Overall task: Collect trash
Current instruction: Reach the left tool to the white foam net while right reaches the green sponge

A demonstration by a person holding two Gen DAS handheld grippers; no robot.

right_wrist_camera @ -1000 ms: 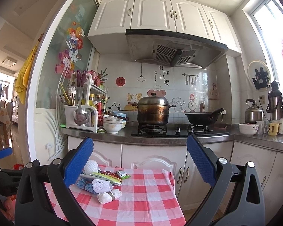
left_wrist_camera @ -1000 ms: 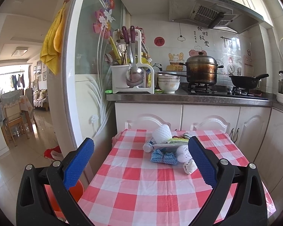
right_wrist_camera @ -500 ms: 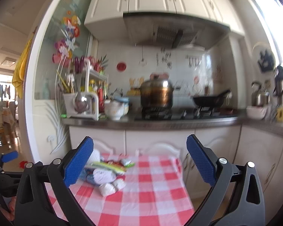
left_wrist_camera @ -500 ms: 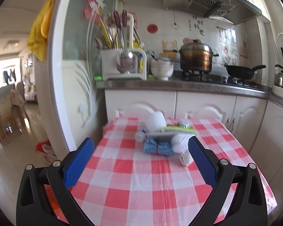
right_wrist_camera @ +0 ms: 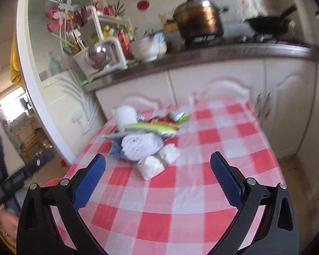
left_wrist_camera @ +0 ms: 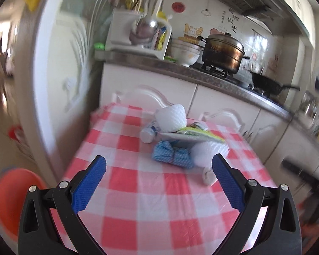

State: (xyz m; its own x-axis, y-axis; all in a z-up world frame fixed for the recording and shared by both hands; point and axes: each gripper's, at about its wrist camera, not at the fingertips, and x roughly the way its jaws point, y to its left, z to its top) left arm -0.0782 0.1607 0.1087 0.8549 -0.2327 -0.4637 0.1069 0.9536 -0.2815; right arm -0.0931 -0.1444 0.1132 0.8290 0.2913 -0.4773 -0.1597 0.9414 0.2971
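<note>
A heap of trash lies on the red-and-white checked table point(left_wrist_camera: 151, 195) point(right_wrist_camera: 180, 201): white foam nets point(left_wrist_camera: 172, 116) point(right_wrist_camera: 141, 143), a small white bottle point(left_wrist_camera: 147, 132), a blue checked wad point(left_wrist_camera: 172, 155), a green-yellow wrapper point(left_wrist_camera: 193, 135) point(right_wrist_camera: 151, 127) and a folded white paper point(right_wrist_camera: 157, 161). My left gripper point(left_wrist_camera: 158, 183) is open and empty, above the table short of the heap. My right gripper point(right_wrist_camera: 158, 183) is open and empty, also short of the heap.
An orange bin point(left_wrist_camera: 12, 199) stands on the floor left of the table. Behind the table are white cabinets point(left_wrist_camera: 155, 93) and a counter with a utensil rack point(left_wrist_camera: 138, 34), bowls point(left_wrist_camera: 185, 53), a pot point(left_wrist_camera: 223, 52) and a black pan point(left_wrist_camera: 265, 82).
Both grippers have tilted down and moved closer to the table, so the trash heap now sits larger and nearer between the fingers. Both stay open.
</note>
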